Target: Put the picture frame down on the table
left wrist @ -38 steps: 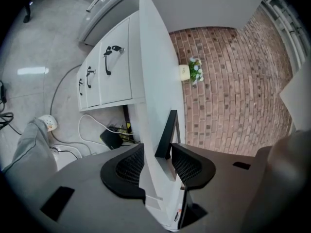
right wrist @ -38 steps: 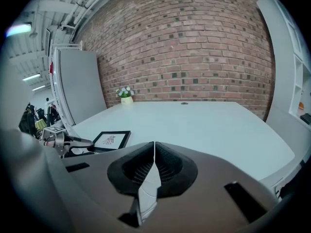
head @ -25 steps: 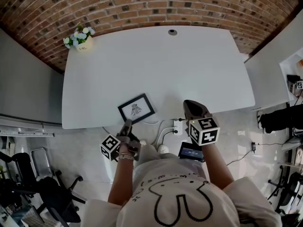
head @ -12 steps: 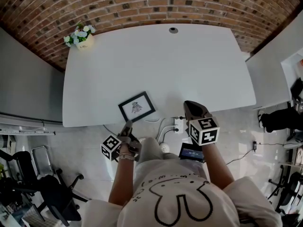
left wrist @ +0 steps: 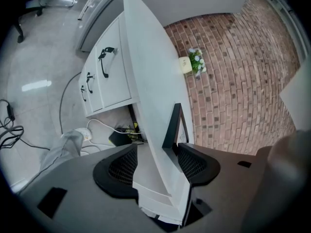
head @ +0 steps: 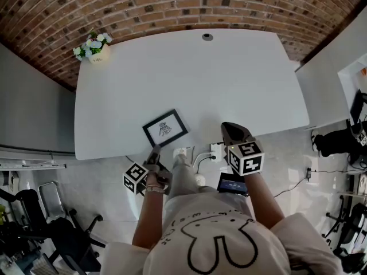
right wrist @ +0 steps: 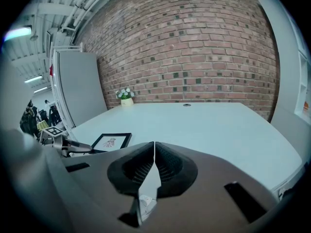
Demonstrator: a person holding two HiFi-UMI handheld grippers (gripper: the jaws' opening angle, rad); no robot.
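My left tool [left wrist: 156,148] sits at the near edge of the tabletop [head: 229,79]. Its jaws are spread and have just been opening wider, pinching nothing. Just beyond its tips the picture frame [head: 165,128] lies flat on the tabletop, so the putting-down looks done and I judge only backing away remains. My right tool [right wrist: 153,147] hangs pressed together, empty.
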